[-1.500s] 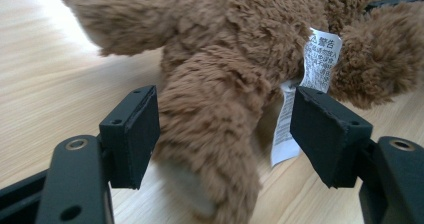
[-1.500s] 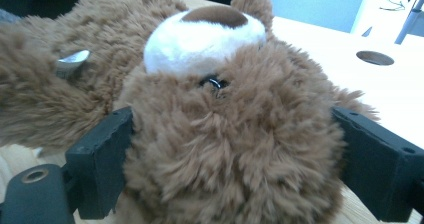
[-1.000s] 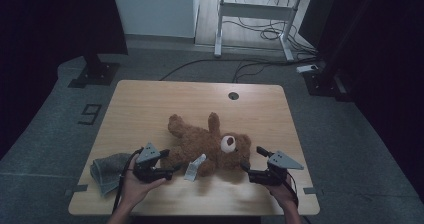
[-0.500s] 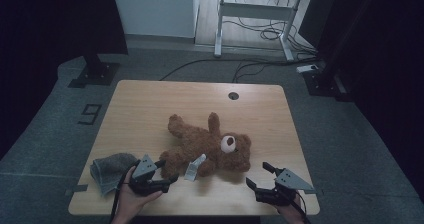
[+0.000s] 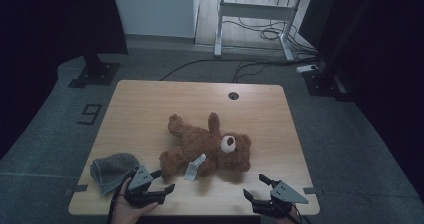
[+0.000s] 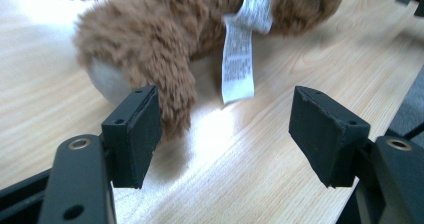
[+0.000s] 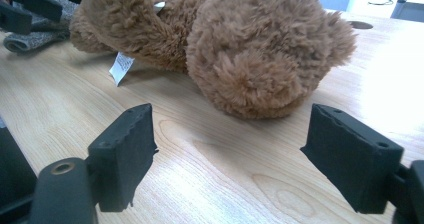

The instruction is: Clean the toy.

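The teddy bear [image 5: 207, 149] is left ungrasped at frame centre; the left hand-held gripper [image 5: 162, 181] and right hand-held gripper [image 5: 255, 186] are held open below, so all handling remains.

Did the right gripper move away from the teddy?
Yes. The right gripper has drawn back toward the table's near edge, leaving more bare wood between it and the teddy.

One brown plush teddy bear [image 5: 210, 146], one white fabric label [image 5: 194, 166] on it, one grey folded cloth [image 5: 111, 170] left of the bear.
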Demonstrator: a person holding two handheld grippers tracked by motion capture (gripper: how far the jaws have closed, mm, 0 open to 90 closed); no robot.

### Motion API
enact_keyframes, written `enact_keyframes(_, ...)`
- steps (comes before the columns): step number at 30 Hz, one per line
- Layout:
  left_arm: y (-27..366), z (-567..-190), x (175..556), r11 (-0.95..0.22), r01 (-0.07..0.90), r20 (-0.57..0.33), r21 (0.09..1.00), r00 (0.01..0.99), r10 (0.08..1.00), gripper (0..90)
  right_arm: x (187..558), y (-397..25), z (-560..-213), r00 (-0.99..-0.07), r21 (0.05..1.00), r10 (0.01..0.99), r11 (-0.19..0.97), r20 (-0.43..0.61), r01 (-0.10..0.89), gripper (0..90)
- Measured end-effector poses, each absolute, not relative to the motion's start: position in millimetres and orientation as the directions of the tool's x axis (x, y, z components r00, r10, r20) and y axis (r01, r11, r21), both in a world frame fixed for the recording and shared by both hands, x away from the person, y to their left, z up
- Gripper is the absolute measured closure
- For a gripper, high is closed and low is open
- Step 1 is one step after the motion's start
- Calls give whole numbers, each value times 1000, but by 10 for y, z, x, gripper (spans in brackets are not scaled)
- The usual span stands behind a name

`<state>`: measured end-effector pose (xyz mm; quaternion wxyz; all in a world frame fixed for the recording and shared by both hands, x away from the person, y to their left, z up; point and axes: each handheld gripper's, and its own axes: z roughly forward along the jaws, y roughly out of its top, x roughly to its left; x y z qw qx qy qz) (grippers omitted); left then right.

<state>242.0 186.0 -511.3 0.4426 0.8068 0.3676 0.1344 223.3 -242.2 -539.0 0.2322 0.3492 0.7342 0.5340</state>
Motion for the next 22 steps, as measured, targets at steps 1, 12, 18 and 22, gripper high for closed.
enact_keyframes(1,1858,-5123,2425,-341,476,-109,811,695,711,293,2240,-2416,-5400,-649,944,760,192,31,270,199)
enact_keyframes(12,1914,-5094,2433,-325,471,-110,820,687,718,292,2256,-2467,-5427,-638,947,770,179,35,267,203)
enact_keyframes(18,1926,-5097,2438,-324,472,-109,820,684,721,289,2256,-2462,-5426,-643,951,765,172,35,256,200)
enact_keyframes(22,1940,-5091,2439,-319,471,-110,822,681,724,288,2264,-2468,-5431,-643,950,765,174,35,259,199)
